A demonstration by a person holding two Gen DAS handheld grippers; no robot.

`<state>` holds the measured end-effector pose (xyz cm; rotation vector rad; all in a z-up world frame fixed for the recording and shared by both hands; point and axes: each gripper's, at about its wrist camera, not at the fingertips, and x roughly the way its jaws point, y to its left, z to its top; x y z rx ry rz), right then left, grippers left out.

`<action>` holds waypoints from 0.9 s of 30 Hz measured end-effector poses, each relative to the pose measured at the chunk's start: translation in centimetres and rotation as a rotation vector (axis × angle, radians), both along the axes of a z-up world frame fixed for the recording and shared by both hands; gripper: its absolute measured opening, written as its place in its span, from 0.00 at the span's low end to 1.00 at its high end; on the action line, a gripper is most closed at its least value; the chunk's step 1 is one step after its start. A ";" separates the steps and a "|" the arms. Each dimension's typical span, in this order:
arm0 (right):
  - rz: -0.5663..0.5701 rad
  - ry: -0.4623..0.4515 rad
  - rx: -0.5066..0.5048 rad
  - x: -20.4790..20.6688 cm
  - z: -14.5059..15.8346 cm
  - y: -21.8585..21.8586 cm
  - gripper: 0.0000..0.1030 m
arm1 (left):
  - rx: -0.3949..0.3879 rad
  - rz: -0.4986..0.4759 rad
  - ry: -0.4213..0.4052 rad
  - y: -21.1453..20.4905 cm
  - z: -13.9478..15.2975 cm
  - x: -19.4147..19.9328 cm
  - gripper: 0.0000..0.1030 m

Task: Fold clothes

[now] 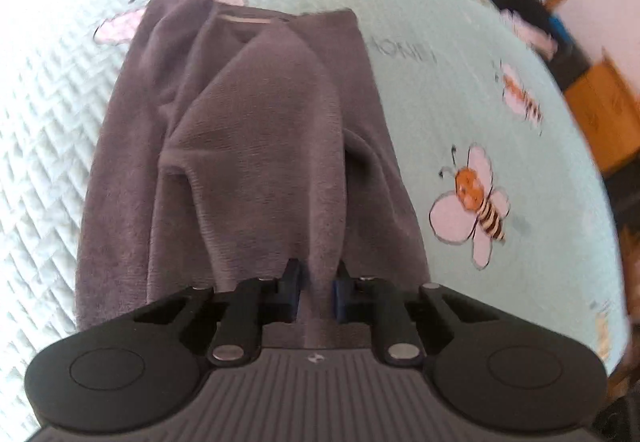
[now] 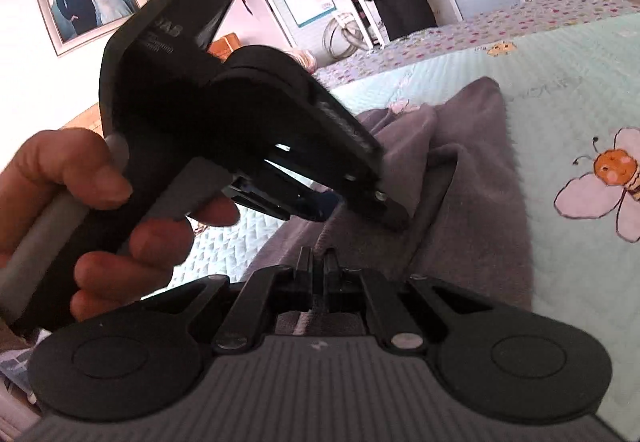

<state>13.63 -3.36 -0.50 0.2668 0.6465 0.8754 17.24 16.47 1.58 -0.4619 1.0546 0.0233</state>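
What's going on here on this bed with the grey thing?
A person is folding a grey fleecy garment on a mint quilted bedspread printed with bees. The left claw and the right claw are each shut on the garment's near edge, side by side. The person's hand holds the left tool. The garment is partly folded, one flap lying over its middle.

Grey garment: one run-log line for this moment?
left gripper: shut on grey garment | right gripper: shut on its edge | bedspread: garment partly folded

Left gripper crowds the garment; bedspread rightward lies open.
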 end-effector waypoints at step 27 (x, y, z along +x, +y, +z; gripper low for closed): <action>-0.255 -0.191 -0.588 2.8 -1.0 7.4 0.19 | -0.197 0.025 -0.137 5.4 -1.0 -2.6 0.43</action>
